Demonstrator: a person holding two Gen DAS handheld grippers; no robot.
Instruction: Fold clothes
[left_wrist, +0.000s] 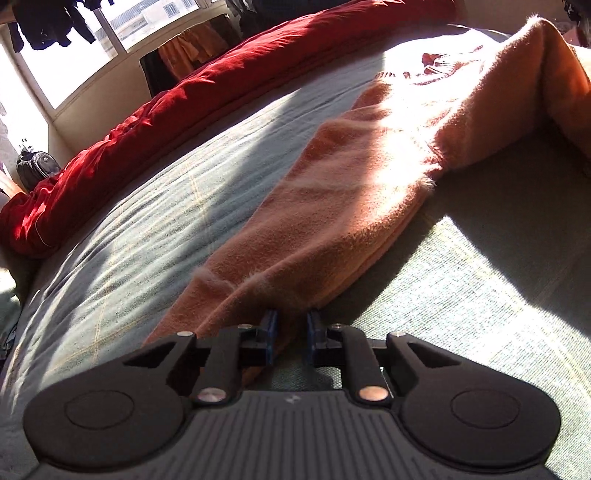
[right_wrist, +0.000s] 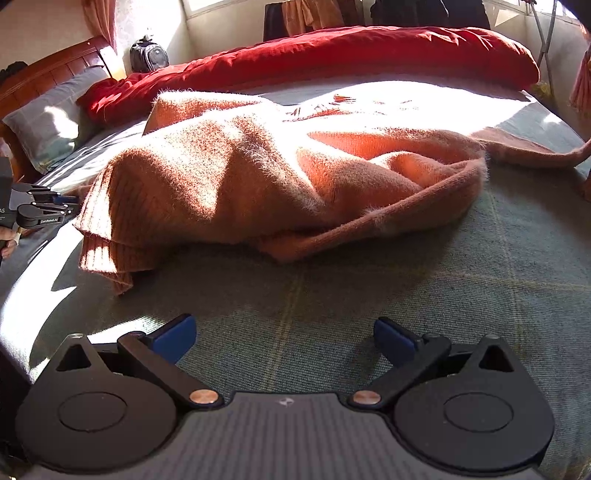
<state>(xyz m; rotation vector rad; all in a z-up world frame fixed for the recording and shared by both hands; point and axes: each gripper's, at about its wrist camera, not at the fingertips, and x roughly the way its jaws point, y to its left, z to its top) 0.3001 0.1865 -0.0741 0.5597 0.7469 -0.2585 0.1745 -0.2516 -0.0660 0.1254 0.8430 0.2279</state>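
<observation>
Left gripper (left_wrist: 291, 325) pinching orange sweater (left_wrist: 332, 206) hem.

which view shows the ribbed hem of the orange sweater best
The right wrist view: the ribbed hem faces the camera, lit, its ribs clear. The left wrist view shows only a fuzzy edge of the orange sweater at the left tongs, no ribbing.

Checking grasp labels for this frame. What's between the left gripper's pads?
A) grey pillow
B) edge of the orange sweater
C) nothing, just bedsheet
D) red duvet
B: in the left wrist view the left gripper has its blue pads closed on the fuzzy near edge of the orange sweater; the right gripper is open over the bedsheet.
</observation>
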